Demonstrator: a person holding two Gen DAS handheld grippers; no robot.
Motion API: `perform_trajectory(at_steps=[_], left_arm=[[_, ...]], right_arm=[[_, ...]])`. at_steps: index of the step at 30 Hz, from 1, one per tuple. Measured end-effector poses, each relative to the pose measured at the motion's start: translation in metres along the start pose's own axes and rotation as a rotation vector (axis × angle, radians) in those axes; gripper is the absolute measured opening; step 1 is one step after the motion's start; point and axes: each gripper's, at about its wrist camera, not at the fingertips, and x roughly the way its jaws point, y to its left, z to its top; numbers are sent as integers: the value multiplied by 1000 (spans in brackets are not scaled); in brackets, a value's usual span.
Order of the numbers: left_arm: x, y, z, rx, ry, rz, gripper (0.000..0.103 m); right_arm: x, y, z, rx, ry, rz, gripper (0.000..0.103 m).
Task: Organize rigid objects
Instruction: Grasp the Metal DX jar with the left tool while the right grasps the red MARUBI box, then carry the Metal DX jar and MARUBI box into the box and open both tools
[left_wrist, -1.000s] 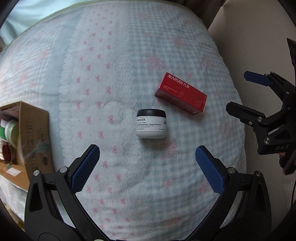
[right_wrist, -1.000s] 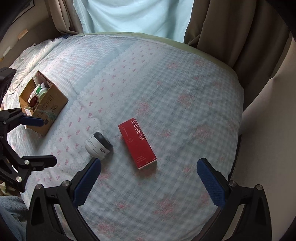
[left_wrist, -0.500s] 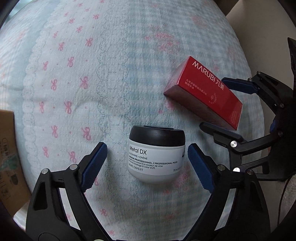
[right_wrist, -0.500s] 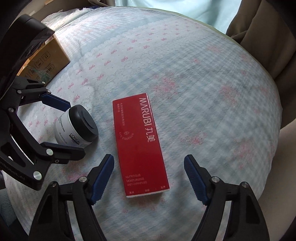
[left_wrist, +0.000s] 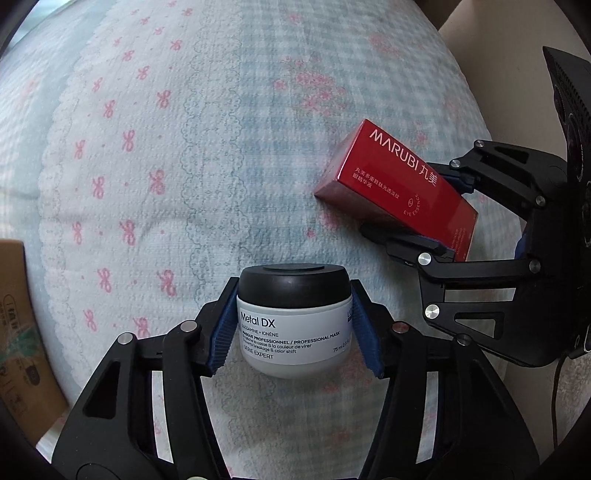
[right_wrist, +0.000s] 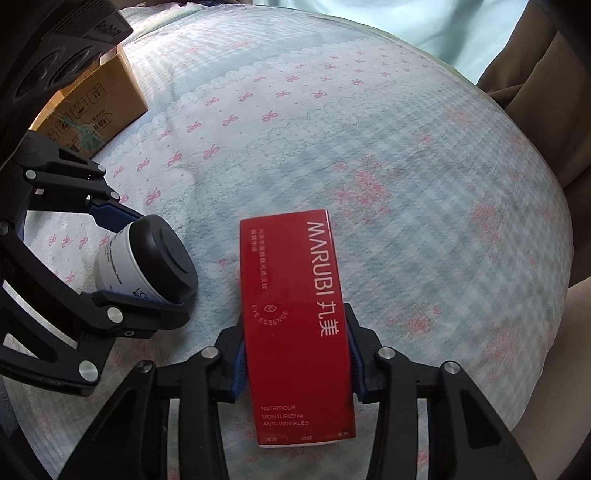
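Item 1: your left gripper (left_wrist: 293, 328), nearest the left wrist camera. Its 2 blue pads are closed against opposite sides of the white jar (left_wrist: 293, 332), which fills the gap between them. The jar has a black lid, is labelled "Metal DX", and stands upright in this view with its base low against the bedspread (left_wrist: 184, 147); you cannot tell whether it is lifted clear. In the right wrist view the same jar (right_wrist: 144, 266) shows its lid face, with the left gripper (right_wrist: 129, 254) clamped on it from both sides.

Item 2: your right gripper (right_wrist: 295, 354), nearest the right wrist camera. Its 2 pads press the long sides of the red box (right_wrist: 295, 314), around the lower half of its length. The box is marked "MARUBI" and "EYE ESSENCE" and points away from the camera, face up. In the left wrist view the red box (left_wrist: 399, 184) sits to the right of the jar and apart from it, with its far end tilted upward and the right gripper (left_wrist: 448, 214) closed across its near end.

Item 3: bedspread, pale blue check with pink bows and lace bands, lying beneath both items.

Item 4: cardboard box (right_wrist: 96, 103), further off at the left on the bedspread, well apart from the jar; only its edge (left_wrist: 22, 332) shows in the left wrist view.

Item 5: brown curtain (right_wrist: 535, 74), beyond the far right edge of the bed.
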Motion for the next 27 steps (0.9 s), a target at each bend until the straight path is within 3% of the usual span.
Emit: perform_trajectory(at_steps=[13,22,27], left_arm=[[-59,23,-9,-28,-50,1,53],[-153,19,-24,-28,-141,-21,53],[-215,24,-32,-27,-209,-42,53]], right_arm=[[-44,9,5,189,-18,-32,39],[-141,24,23,376,-61,-97,39],[-206,52,46,452,-95,-138,39]])
